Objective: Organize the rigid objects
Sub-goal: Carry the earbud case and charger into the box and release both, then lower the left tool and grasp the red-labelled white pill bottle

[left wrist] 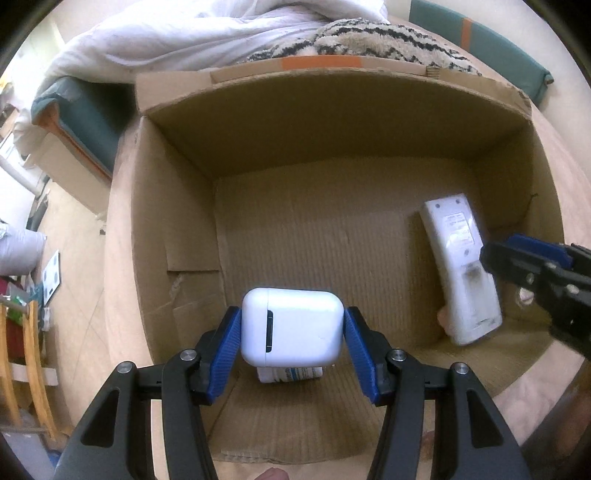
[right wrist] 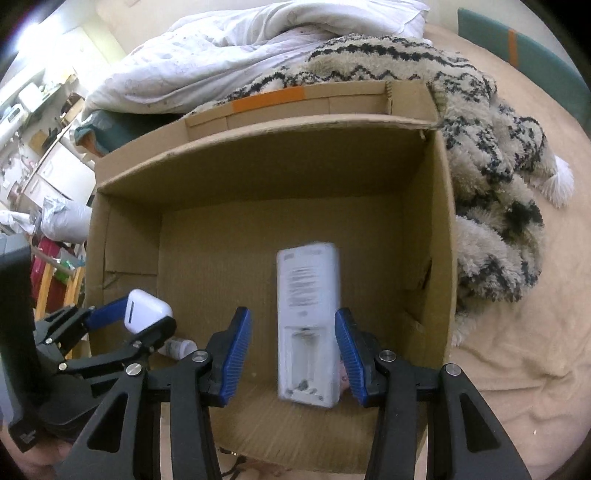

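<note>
An open cardboard box sits on a beige bed cover. My left gripper is inside the box, shut on a white earbud case above the floor. Under the case lies a small white bottle. A white remote, back side up with its battery bay uncovered, looks blurred and leans near the box's right wall. My right gripper straddles the remote with a gap at the left pad.
A fuzzy black-and-cream blanket presses against the box's far and right sides. A white duvet lies behind it. A teal panel stands at the back right. Wooden furniture stands off the bed to the left.
</note>
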